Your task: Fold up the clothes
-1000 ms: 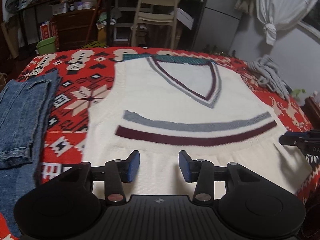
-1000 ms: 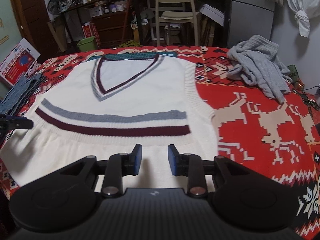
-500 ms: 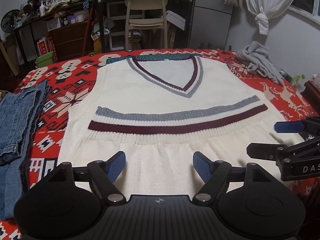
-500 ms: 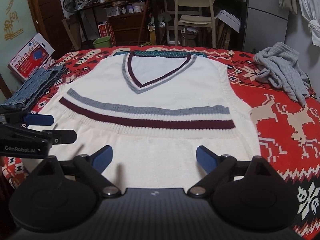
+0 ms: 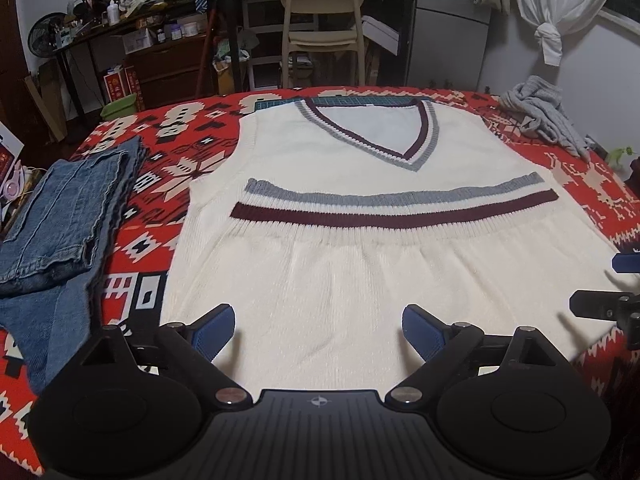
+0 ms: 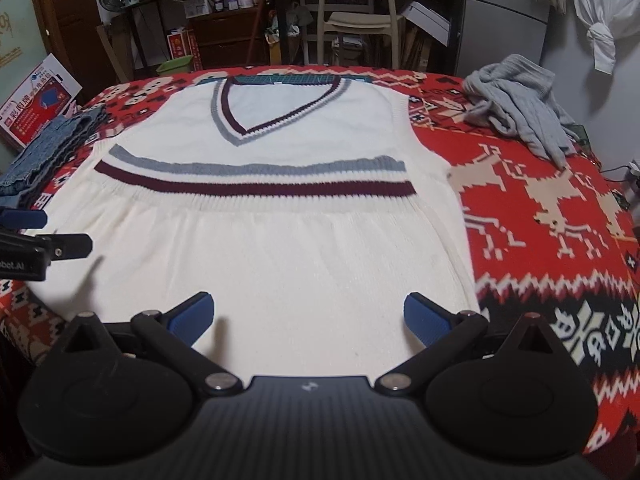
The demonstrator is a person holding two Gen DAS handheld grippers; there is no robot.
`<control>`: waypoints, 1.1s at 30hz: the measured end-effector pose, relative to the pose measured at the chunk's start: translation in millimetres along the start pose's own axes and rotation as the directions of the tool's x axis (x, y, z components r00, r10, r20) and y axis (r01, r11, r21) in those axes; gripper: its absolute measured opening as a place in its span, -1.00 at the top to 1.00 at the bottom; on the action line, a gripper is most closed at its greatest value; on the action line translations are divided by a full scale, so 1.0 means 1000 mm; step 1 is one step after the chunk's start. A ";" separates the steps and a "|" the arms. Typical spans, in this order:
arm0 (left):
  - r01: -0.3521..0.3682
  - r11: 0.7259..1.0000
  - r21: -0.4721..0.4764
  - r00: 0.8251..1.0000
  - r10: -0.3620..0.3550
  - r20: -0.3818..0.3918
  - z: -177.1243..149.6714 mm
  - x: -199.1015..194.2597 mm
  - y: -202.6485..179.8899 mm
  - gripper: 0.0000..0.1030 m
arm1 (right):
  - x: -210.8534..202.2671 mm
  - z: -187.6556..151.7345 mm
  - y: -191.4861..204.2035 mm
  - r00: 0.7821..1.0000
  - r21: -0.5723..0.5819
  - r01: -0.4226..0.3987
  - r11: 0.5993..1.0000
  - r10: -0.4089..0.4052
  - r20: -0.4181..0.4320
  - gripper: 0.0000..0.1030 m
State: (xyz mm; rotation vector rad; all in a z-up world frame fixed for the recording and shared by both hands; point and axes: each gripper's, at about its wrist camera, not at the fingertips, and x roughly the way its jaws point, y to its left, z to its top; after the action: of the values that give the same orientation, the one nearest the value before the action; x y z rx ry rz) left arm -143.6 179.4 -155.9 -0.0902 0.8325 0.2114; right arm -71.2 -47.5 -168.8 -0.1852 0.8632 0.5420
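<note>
On the red patterned cover, a cream knit vest lies spread flat, neckline away from the cameras, hem nearest, its long axis running from near edge to far. The left gripper and right gripper hover over the hem, jaws wide apart, holding nothing. A clean fold likely calls for pinching both matching corners evenly. Folded jeans lie left; a grey garment lies crumpled right.

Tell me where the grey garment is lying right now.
The grey garment lies crumpled at the far right of the red patterned blanket, right of the white vest, in both views.
</note>
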 end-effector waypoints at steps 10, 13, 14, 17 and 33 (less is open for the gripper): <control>0.105 0.988 0.116 0.994 -0.102 -0.031 -0.016 -0.015 -0.033 -0.21 | -0.019 -0.011 0.009 0.999 0.019 -0.050 0.999 0.050 -0.005 -0.68; 0.145 0.983 0.115 0.989 -0.139 -0.058 -0.019 -0.013 -0.039 0.40 | -0.022 -0.014 0.015 0.997 0.019 -0.072 0.997 0.072 -0.011 -0.22; 0.160 0.980 0.116 0.986 -0.153 -0.062 -0.019 -0.013 -0.040 0.48 | -0.023 -0.015 0.017 0.997 0.019 -0.080 0.997 0.080 -0.014 0.08; 0.206 0.970 0.127 0.978 -0.199 -0.069 -0.021 -0.011 -0.045 0.71 | -0.022 -0.017 0.026 0.995 -0.008 -0.102 0.995 0.102 -0.020 0.46; 0.348 0.918 0.192 0.937 -0.337 -0.087 -0.027 -0.010 -0.060 0.87 | -0.014 -0.020 0.076 0.980 -0.197 -0.200 0.960 0.191 -0.063 0.83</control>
State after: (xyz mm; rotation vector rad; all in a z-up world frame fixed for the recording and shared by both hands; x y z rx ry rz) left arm -156.5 115.3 -166.2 -0.0470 0.8716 -0.2094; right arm -131.8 4.5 -166.6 -0.2999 0.8735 0.8148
